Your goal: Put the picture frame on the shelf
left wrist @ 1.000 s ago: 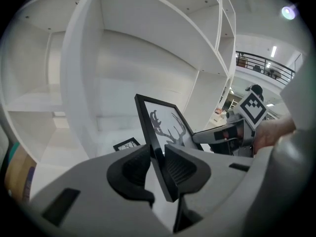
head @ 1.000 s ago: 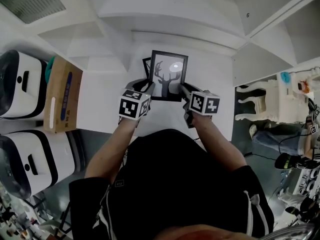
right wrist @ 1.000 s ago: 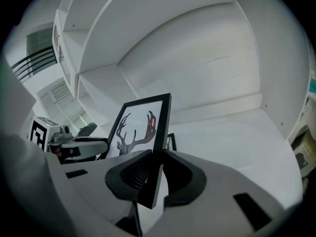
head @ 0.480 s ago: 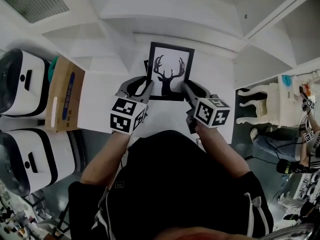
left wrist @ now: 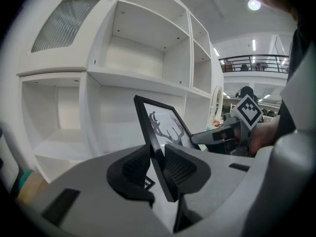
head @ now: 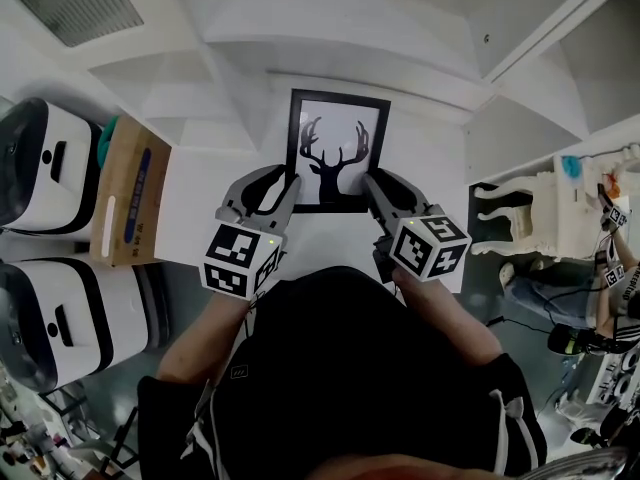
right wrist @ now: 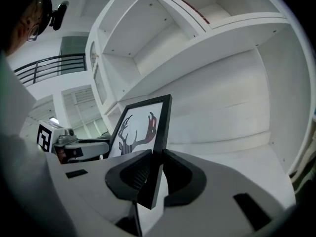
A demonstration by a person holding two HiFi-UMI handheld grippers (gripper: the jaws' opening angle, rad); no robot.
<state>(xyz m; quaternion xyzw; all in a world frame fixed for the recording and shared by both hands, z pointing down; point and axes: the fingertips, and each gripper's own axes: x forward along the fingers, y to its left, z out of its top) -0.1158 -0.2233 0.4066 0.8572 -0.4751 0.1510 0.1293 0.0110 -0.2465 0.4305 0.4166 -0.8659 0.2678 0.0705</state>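
A black picture frame (head: 338, 148) with a deer-antler print hangs upright in front of the white shelf unit (head: 330, 28). My left gripper (head: 291, 184) is shut on its left edge and my right gripper (head: 369, 185) is shut on its right edge. In the left gripper view the frame (left wrist: 160, 127) stands between the dark pads (left wrist: 136, 167), with the right gripper (left wrist: 222, 135) beyond it. From the right gripper view the frame (right wrist: 143, 127) is pinched by its edge, and open white compartments (right wrist: 197, 48) rise behind it.
A cardboard box (head: 125, 188) stands at the left next to two white-and-black appliances (head: 40, 168). A white ornate piece of furniture (head: 525, 203) stands at the right. Empty shelf compartments (left wrist: 138, 48) are above and beside the frame.
Both grippers have lifted the frame, which now sits higher and closer to the head camera, more upright against the shelf. Both grips are unchanged.
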